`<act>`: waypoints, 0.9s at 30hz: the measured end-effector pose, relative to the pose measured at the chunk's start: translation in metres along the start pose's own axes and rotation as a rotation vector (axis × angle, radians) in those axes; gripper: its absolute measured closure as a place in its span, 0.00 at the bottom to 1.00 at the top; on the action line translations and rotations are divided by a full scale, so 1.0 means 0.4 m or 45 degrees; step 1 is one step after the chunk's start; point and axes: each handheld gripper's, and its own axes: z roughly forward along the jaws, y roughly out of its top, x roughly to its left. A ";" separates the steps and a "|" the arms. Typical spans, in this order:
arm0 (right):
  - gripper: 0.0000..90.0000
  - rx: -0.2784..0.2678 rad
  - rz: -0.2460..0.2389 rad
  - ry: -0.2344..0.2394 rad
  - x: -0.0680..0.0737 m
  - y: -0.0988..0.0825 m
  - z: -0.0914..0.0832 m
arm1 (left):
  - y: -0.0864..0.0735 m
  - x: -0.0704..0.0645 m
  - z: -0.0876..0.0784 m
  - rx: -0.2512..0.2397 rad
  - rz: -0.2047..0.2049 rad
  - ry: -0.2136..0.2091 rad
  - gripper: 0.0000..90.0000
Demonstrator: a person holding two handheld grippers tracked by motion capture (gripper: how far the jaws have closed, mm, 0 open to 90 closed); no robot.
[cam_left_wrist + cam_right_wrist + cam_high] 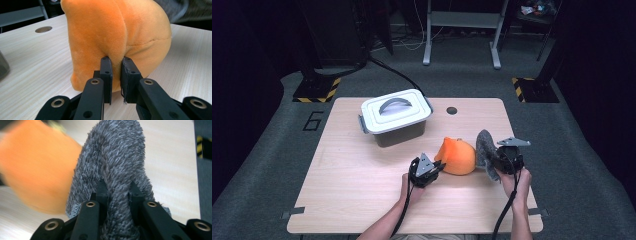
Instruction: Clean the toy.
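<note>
Soft orange plush (117,32) with a velvety nap; shaggy grey cloth (115,157); pale matt wood-grain counter (352,185); smooth plastic box (396,117).

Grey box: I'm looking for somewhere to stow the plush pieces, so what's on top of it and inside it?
A white lid with a grey handle sits on the grey box. The lid covers the inside, so its contents cannot be seen.

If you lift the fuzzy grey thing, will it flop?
Probably yes: the fuzzy grey thing bunches where the right tongs pinch it, so it looks soft and limp. It is likely light, and its shaggy pile should resist slipping.
</note>
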 end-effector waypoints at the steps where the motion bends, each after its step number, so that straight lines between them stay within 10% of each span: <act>1: 0.84 -0.024 -0.016 0.008 0.009 0.011 -0.012 | 0.000 0.000 0.000 -0.003 -0.001 0.002 0.89; 10: 0.84 -0.027 -0.102 0.113 0.085 0.053 0.012 | 0.000 0.001 -0.002 -0.003 0.012 -0.006 0.88; 18: 0.85 0.045 -0.118 0.041 0.104 0.049 0.070 | 0.002 -0.001 -0.003 0.001 0.024 -0.003 0.82; 27: 0.85 0.042 -0.124 0.040 0.101 0.055 0.083 | 0.009 -0.006 -0.005 0.054 0.057 0.064 0.53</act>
